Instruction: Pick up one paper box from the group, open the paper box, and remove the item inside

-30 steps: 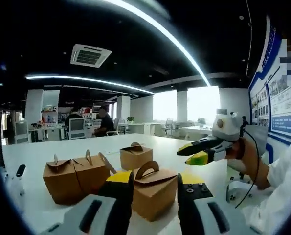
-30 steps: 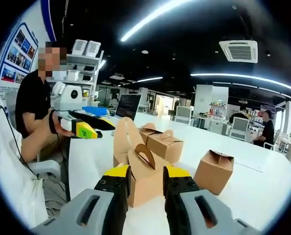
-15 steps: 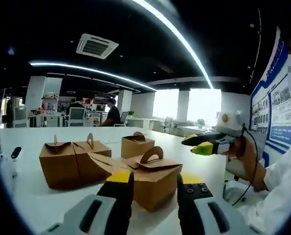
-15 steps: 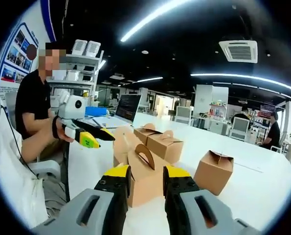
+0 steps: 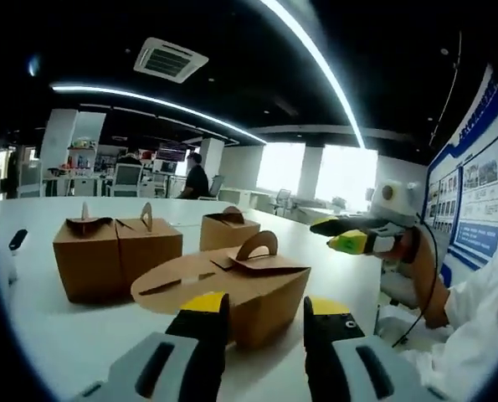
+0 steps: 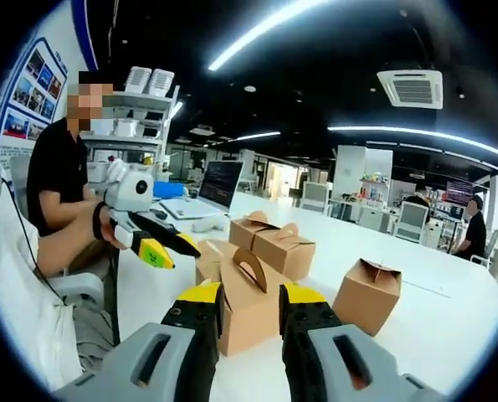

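On the desk (image 5: pixel 56 335), a handled paper box (image 5: pixel 261 289) sits before my left claw (image 5: pixel 265 311), jaws spread; right claw (image 6: pixel 250 303) likewise spread.

A long white table (image 6: pixel 449 327) stretches ahead of me, an open laptop (image 6: pixel 218 182) at its far end. Beyond are office chairs (image 6: pixel 412 219) and a ceiling air vent (image 5: pixel 170 60).

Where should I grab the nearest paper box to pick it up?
Grip the arched handle on top of the nearest box, coming down from above. It stands upright and thin enough for a tool's jaws, while the body looks too wide.
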Motion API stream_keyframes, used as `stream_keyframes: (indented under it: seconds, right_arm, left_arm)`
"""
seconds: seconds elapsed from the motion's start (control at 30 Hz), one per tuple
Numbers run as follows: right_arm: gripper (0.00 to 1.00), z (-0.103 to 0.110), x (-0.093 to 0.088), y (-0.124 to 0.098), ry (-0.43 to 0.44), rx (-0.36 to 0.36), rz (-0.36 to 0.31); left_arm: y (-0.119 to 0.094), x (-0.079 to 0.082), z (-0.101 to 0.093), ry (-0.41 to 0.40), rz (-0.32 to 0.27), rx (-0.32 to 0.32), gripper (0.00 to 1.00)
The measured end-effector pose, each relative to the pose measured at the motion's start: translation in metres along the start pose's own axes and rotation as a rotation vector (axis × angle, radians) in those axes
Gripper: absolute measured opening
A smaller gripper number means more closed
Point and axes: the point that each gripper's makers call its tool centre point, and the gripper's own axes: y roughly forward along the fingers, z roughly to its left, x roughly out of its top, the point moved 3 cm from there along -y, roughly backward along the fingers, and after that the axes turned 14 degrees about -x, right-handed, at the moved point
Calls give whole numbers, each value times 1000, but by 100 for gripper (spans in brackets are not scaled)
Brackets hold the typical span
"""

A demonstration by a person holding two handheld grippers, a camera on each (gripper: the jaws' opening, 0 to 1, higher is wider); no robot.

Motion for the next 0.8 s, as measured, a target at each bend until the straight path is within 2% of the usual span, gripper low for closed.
stream_keyframes:
  seconds: [0.27,0.47,0.8]
  right_arm:
    - [28,2,4,0,-9,1,-6]
    - [28,15,11,12,-61,28,1]
    - [28,34,11,32,-142,74,46]
  left_arm:
    - [1,-6,-1,-14,-9,-18,37]
    - [4,-7,-7,-21,-20,-50,35]
    - [2,-2,-5,-3,-30,-38,35]
